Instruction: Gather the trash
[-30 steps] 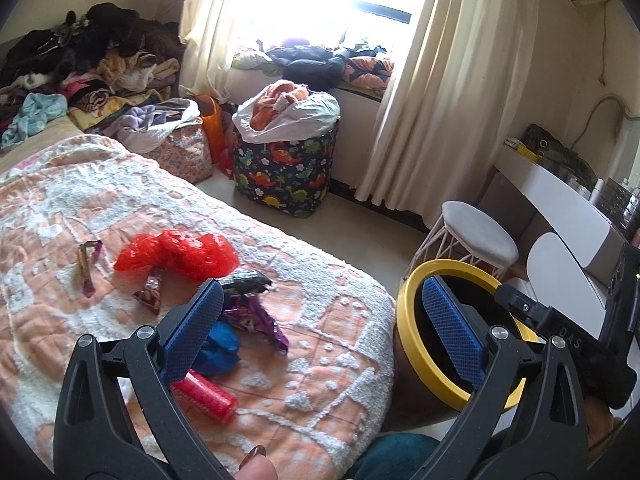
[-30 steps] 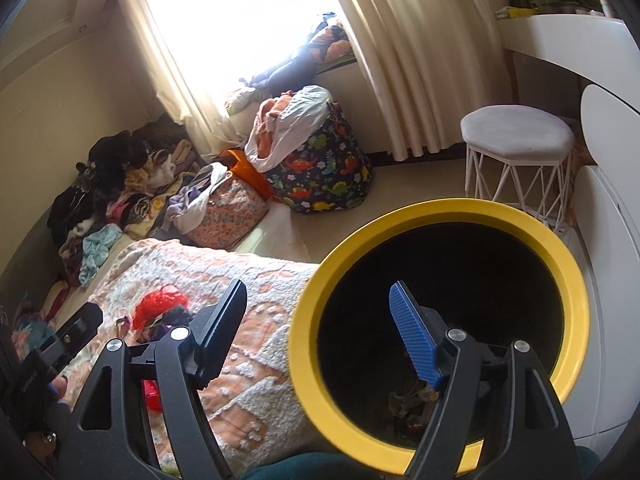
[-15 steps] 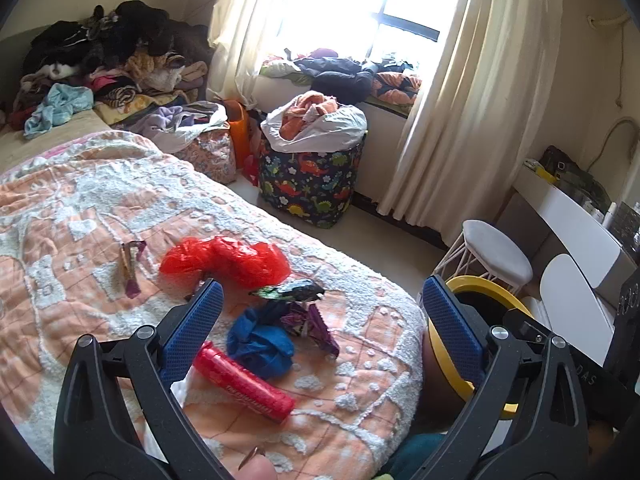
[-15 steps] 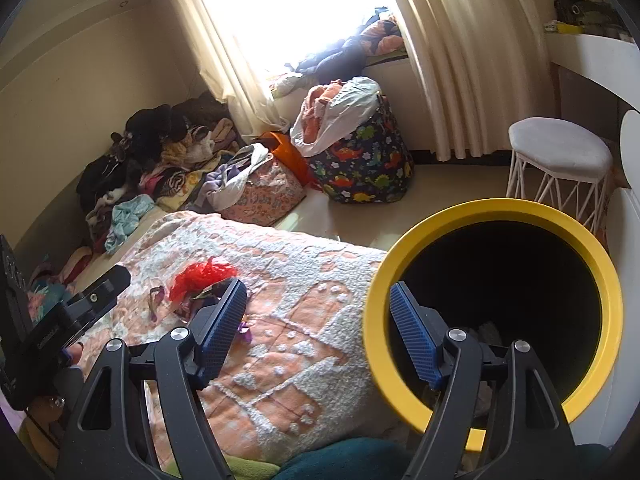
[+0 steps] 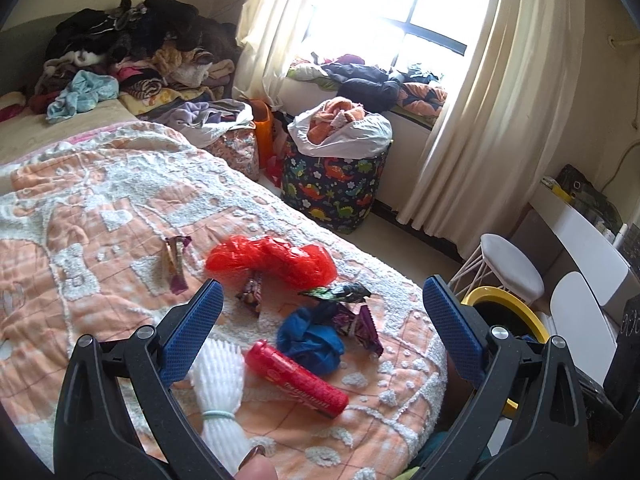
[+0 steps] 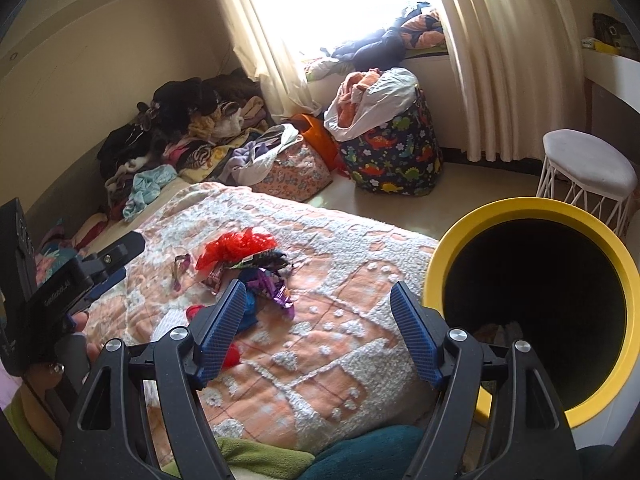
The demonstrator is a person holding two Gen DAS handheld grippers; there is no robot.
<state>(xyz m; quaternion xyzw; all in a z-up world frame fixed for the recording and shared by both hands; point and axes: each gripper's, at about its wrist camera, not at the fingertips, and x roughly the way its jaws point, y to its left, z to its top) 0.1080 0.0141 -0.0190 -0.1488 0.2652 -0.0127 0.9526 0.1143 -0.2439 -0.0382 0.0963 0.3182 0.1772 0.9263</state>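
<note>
- The bed point(image 5: 100, 216), under an orange-and-white quilt, spreads below and ahead of both grippers.
- The yellow-rimmed bin point(image 6: 532, 208) stands just right of the right gripper's right finger; in the left wrist view only a piece of its rim shows, behind the left gripper's right finger.
- The dinosaur-print laundry bag point(image 5: 334, 188) sits on the floor well ahead of the left gripper, under the window.
- The white stool point(image 6: 588, 168) stands beyond the bin, ahead and right of the right gripper.
- The left gripper point(image 5: 320, 312) hangs over the trash with its jaws spread wide and nothing between them.
- The right gripper point(image 6: 320, 312) is likewise spread and empty, above the quilt's near edge.
- The red plastic bag point(image 5: 272, 258) lies ahead of the left gripper, between its fingers.
- The white foam net sleeve point(image 5: 218, 376) lies just beside the left finger, tied with a band.
- The red tube point(image 5: 296, 378) lies close in front, touching the blue crumpled bag point(image 5: 310, 338).
- The purple wrappers point(image 5: 360, 322) lie just right of the blue bag.
- A dark green wrapper point(image 5: 340, 291) lies just beyond them.
- A slim candy wrapper point(image 5: 176, 264) lies apart, ahead and left.
</note>
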